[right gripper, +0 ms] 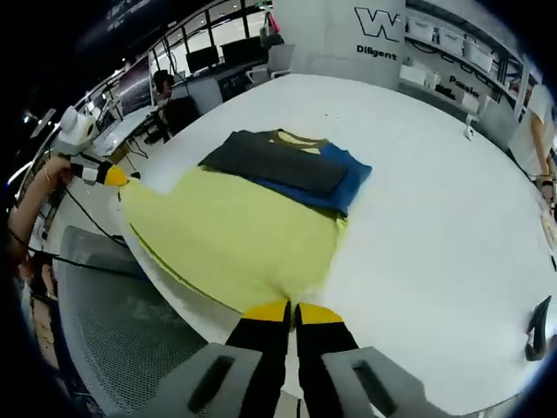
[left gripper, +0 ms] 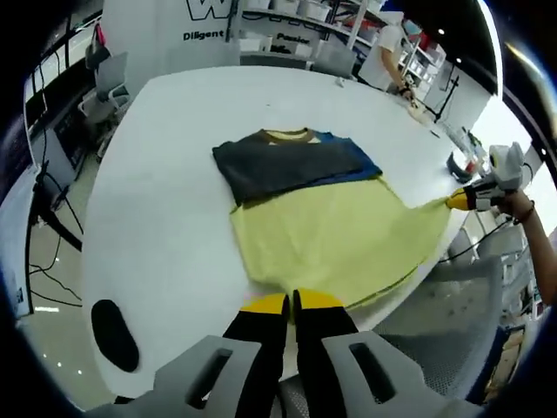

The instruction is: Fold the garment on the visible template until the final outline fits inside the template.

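Two grippers are seen pinching the yellow hem of the garment (left gripper: pixel 322 222) at its two near corners. The left gripper (left gripper: pixel 291 302) has its jaws pressed together on the hem at the table edge. The right gripper (right gripper: pixel 292 311) is likewise clamped on the opposite hem corner. The garment is laid flat on the white round table (left gripper: pixel 165 200); its long axis runs from the held hem away to the brown collar (left gripper: pixel 288 135), which points toward the far side of the table. Dark grey and blue panels (right gripper: pixel 300 170) are folded across the upper part. A mesh chair (right gripper: pixel 113 313) is seen beside the table edge. No template outline can be made out.
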The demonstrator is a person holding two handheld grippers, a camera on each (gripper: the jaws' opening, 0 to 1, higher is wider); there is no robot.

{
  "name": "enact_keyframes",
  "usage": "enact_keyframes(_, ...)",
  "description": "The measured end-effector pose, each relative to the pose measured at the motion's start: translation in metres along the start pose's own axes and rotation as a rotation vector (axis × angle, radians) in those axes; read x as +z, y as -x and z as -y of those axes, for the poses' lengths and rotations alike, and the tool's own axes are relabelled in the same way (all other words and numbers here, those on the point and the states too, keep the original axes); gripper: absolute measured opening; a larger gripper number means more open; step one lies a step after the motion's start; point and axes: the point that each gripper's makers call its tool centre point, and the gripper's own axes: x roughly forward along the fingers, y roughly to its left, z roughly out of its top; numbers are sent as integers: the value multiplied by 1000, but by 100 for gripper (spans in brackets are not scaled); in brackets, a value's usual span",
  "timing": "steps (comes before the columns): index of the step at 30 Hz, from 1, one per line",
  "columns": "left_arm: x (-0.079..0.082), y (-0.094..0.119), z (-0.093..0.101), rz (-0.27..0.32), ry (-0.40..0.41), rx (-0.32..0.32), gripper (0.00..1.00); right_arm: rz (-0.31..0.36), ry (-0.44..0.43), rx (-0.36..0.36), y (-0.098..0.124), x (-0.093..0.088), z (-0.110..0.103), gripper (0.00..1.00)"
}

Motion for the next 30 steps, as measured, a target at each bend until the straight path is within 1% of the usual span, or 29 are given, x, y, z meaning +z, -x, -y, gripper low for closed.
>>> enact_keyframes(1, 6, 1, -2, 6, -2, 4, 5, 7, 2, -5, 1, 5, 2, 0)
enact_keyframes(2, 18, 1, -5, 17, -3, 13, 5, 25, 4, -11, 1, 16, 6, 0)
enact_keyframes(3, 24, 1, -7, 28, -3, 17, 5, 36, 6, -13, 1, 23, 9, 0)
enact_keyframes(5, 38, 0, -9, 47, -2, 25, 5, 53, 4, -20, 1, 34, 13, 0)
enact_keyframes(7, 49, -1, -12, 68, 6, 30, 5, 66, 3, -20, -1, 43, 17, 0)
enact_keyframes(8, 56, -3, -14, 83, 18, 34, 5, 69, 1, -20, -2, 45, 18, 0)
enact_keyframes(10, 66, -5, -17, 90, 22, 40, 5, 76, -4, -21, -4, 53, 21, 0)
enact_keyframes(14, 82, -10, -23, 104, 12, 58, 5, 100, -9, -26, -8, 68, 29, 0)
enact_keyframes(16, 92, -15, -27, 109, 8, 65, 5, 119, -18, -26, -12, 79, 34, 0)
enact_keyframes(17, 94, -15, -28, 109, 6, 67, 5, 121, -20, -25, -13, 81, 35, 0)
enact_keyframes(19, 103, -20, -33, 114, -2, 76, 5, 133, -29, -23, -17, 91, 40, 0)
enact_keyframes(25, 128, -32, -44, 136, -2, 99, 5, 177, -39, -47, -27, 116, 53, 0)
enact_keyframes(28, 136, -39, -51, 138, 9, 115, 5, 217, -39, -64, -33, 131, 59, 0)
enact_keyframes(30, 144, -46, -57, 149, 34, 129, 5, 235, -48, -74, -37, 140, 64, 0)
